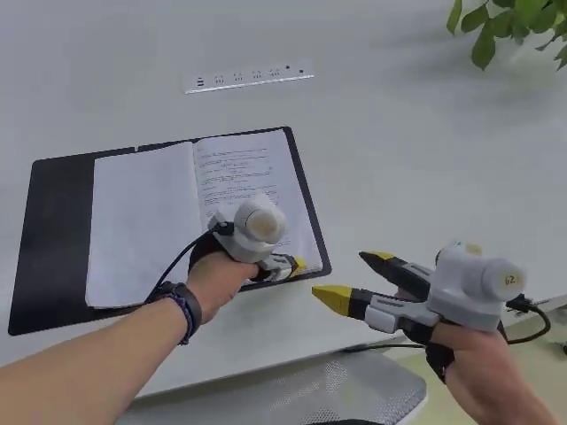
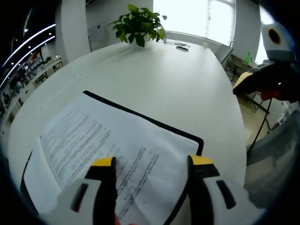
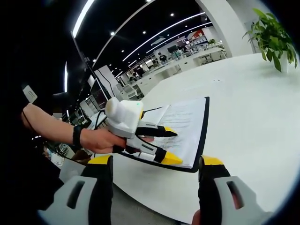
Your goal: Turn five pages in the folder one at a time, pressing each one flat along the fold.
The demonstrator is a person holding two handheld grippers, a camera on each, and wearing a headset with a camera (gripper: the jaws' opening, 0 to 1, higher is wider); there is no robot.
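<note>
A black folder [image 1: 53, 177] lies open on the white table, a blank page [image 1: 142, 217] on its left and a printed page [image 1: 244, 177] on its right. My left gripper [image 1: 292, 264] hovers open over the printed page's [image 2: 93, 136] near right corner; its yellow-tipped fingers straddle the folder's edge [image 2: 199, 139]. My right gripper [image 1: 354, 279] is open too, held off the table's near edge to the right of the folder [image 3: 202, 126], with nothing between its fingers. From the right gripper view the left gripper [image 3: 164, 145] sits over the page [image 3: 185, 124].
A white power strip [image 1: 248, 78] lies beyond the folder. A potted plant [image 1: 509, 27] stands at the table's far right corner. A mesh chair back [image 1: 292, 390] sits below the table's near edge. A cable [image 1: 532, 332] trails from the right gripper.
</note>
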